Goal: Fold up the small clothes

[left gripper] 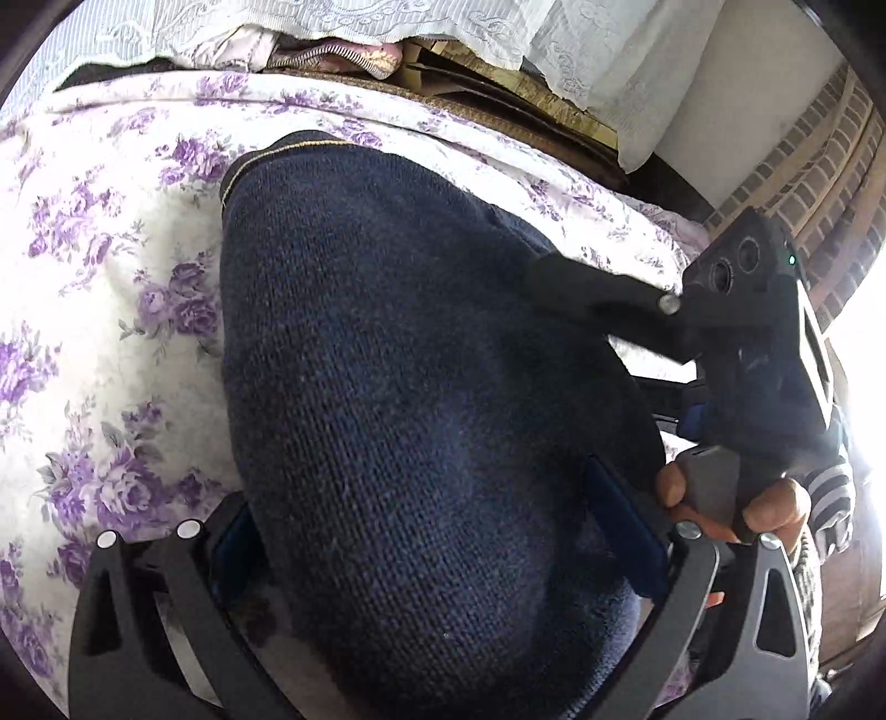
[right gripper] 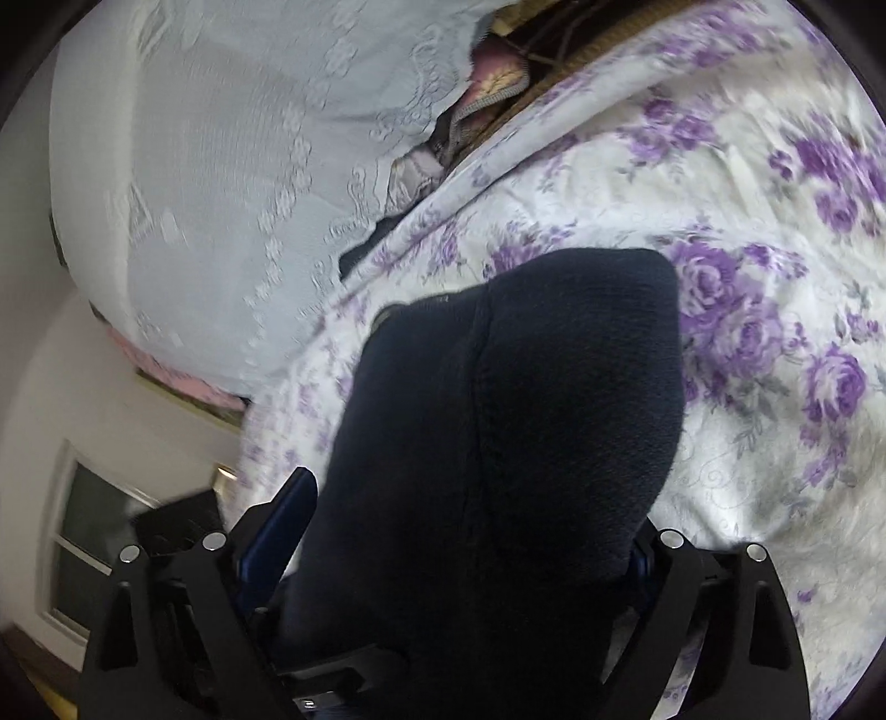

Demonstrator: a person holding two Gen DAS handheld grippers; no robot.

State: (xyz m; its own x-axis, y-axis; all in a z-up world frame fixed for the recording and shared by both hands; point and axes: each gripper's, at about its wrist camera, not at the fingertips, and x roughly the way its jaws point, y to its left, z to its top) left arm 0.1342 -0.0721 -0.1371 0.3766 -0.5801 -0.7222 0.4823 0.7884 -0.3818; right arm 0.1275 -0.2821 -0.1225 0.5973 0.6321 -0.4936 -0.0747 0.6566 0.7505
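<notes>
Left gripper (left gripper: pixel 421 498) with jaws spread wide, a dark blue knitted garment (left gripper: pixel 398 343) filling the whole gap between them. Blue pads (left gripper: pixel 626 531) partly covered by the knit on both sides; pressing on it or only lying against it, cannot tell. Right gripper (right gripper: pixel 470 509) also spread to nearly its full width, with the same garment bulging up between the fingers. On its left side one blue pad standing free of the cloth, a strip of sheet visible in between; the other pad hidden behind the knit. So no real hold there, only cloth lying in open jaws. In the left wrist view, also the black body of the right gripper at the right edge, one finger reaching to the garment's right border, and a person's hand (left gripper: pixel 736 504) wrapped around the handle, with a striped sleeve (left gripper: pixel 830 498) behind. Garment itself lying on a white bedsheet (left gripper: pixel 99 277) printed with purple roses, stretching from both grippers away across the sheet, with a thin yellow stitched hem (left gripper: pixel 288 149) at the far end and a long seam down the middle in the right wrist view. Beyond the sheet, a white lace cloth (left gripper: pixel 332 22) draped over some pink and grey textiles. Brick wall (left gripper: pixel 803 183) at the far right; window (right gripper: pixel 94 531) low at the left of the right wrist view. Right wrist picture a little blurred.
</notes>
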